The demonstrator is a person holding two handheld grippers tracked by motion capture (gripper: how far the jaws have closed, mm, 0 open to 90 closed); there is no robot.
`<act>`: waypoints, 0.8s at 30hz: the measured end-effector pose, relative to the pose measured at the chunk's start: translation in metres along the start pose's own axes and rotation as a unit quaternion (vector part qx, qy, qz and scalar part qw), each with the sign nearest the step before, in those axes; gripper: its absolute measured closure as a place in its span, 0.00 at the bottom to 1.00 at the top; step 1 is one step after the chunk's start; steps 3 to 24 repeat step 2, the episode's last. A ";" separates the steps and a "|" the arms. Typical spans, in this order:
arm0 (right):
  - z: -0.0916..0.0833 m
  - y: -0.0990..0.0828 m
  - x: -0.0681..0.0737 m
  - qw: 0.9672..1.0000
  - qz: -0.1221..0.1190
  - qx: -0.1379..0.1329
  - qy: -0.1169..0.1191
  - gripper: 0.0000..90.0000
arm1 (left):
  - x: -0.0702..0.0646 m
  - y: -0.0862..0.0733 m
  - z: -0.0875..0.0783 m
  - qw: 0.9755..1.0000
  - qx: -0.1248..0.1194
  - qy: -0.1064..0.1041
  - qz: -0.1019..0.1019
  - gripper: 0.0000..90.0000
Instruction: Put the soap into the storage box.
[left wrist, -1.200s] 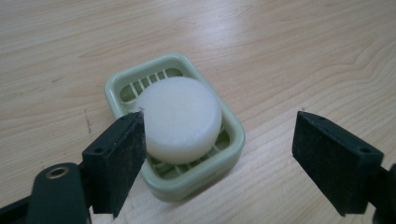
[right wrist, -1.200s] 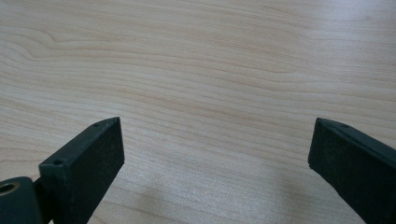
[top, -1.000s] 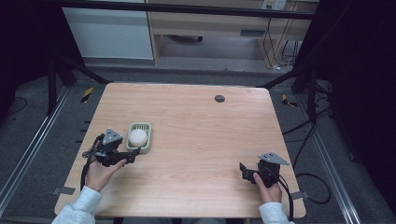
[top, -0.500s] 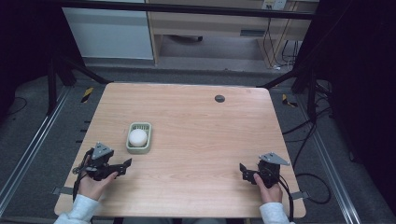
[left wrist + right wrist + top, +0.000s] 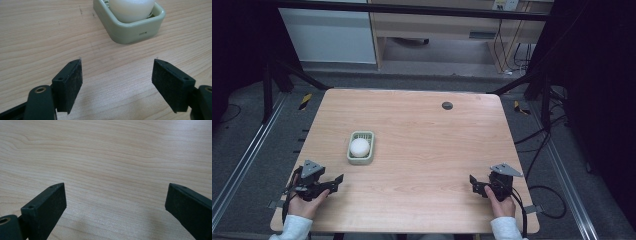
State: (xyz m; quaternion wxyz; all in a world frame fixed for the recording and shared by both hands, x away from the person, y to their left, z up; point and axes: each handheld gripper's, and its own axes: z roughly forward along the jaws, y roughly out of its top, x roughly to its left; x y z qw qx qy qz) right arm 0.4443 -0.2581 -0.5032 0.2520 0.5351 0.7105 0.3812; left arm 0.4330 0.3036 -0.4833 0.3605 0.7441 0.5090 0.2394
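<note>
— Green plastic, that little soap dish (image 5: 361, 147) — where does it sit for you?

— Left of the table's middle, at about one o'clock from my left gripper (image 5: 328, 186) and near it, though nothing touches. A white soap (image 5: 359, 146) lies inside it, a rounded lump that rises above the rim. In the left gripper view the dish (image 5: 130, 26) is straight ahead at twelve, just past my pads.

— And your grippers?

— Both spread wide and both empty. My left one hovers at the near left part of the wooden table (image 5: 422, 130); my right gripper (image 5: 476, 184) is well apart from the dish, at the near right part, with bare wood between its pads (image 5: 47, 206).

— So how far along do you reckon we are?

— I judge the placing done: soap in the dish, dish flat on the table, my hands clear of both. If anything is left, it is small, a nudge or a lift, and I can't say which.

— Which way does the dish point?

— Its long axis runs from six to twelve, nearly square to the near table edge.
</note>
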 end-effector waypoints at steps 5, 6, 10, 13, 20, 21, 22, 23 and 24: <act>0.000 0.000 0.000 1.000 -0.002 0.001 -0.001 0.04 | 0.001 0.000 0.000 1.000 0.003 0.001 0.000 0.26; 0.000 0.000 0.000 1.000 -0.002 0.001 -0.001 0.04 | 0.001 0.000 0.000 1.000 0.003 0.001 0.000 0.26; 0.000 0.000 0.000 1.000 -0.002 0.001 -0.001 0.04 | 0.001 0.000 0.000 1.000 0.003 0.001 0.000 0.26; 0.000 0.000 0.000 1.000 -0.002 0.001 -0.001 0.04 | 0.001 0.000 0.000 1.000 0.003 0.001 0.000 0.26; 0.000 0.000 0.000 1.000 -0.002 0.001 -0.001 0.04 | 0.001 0.000 0.000 1.000 0.003 0.001 0.000 0.26; 0.000 0.000 0.000 1.000 -0.002 0.001 -0.001 0.04 | 0.001 0.000 0.000 1.000 0.003 0.001 0.000 0.26; 0.000 0.000 0.000 1.000 -0.002 0.001 -0.001 0.04 | 0.001 0.000 0.000 1.000 0.003 0.001 0.000 0.26; 0.000 0.000 0.000 1.000 -0.002 0.001 -0.001 0.04 | 0.001 0.000 0.000 1.000 0.003 0.001 0.000 0.26; 0.000 0.000 0.000 1.000 -0.002 0.001 -0.001 0.04 | 0.001 0.000 0.000 1.000 0.003 0.001 0.000 0.26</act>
